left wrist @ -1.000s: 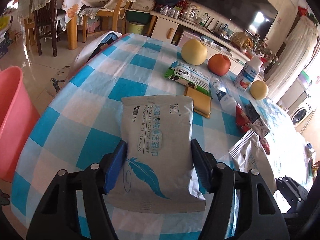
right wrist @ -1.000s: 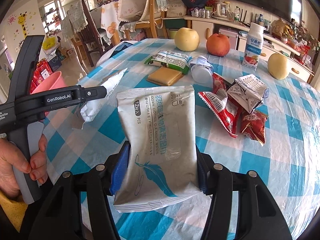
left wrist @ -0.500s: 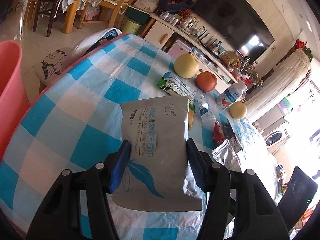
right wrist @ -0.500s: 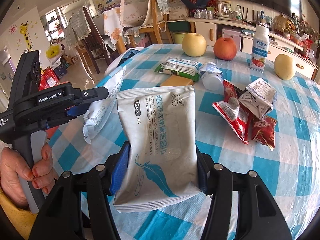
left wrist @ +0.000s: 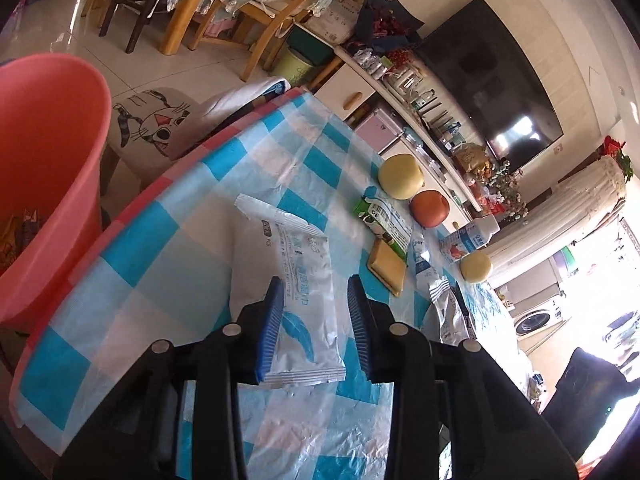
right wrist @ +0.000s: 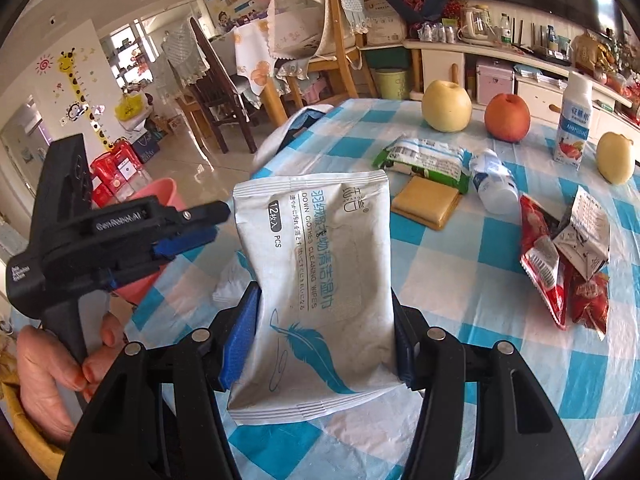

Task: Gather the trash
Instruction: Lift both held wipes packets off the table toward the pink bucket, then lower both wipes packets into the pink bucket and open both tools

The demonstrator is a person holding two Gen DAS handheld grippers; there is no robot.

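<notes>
Right claw (right wrist: 320,344) pinches wipes pack (right wrist: 316,272) at lower half, pack upright between pads. Left claw (left wrist: 316,324) pinches second wipes pack (left wrist: 298,292) edge-on, twisted. Pink bin (left wrist: 48,184) ahead-left of left claw, below table edge (left wrist: 120,220). Judgement: carry left pack over rim first, release only above opening; keep both grips firm, foil looks slippery. Farther ahead of right claw: red wrappers (right wrist: 560,256), green packet (right wrist: 428,160). Bin contents mostly hidden; its base cut off.
</notes>
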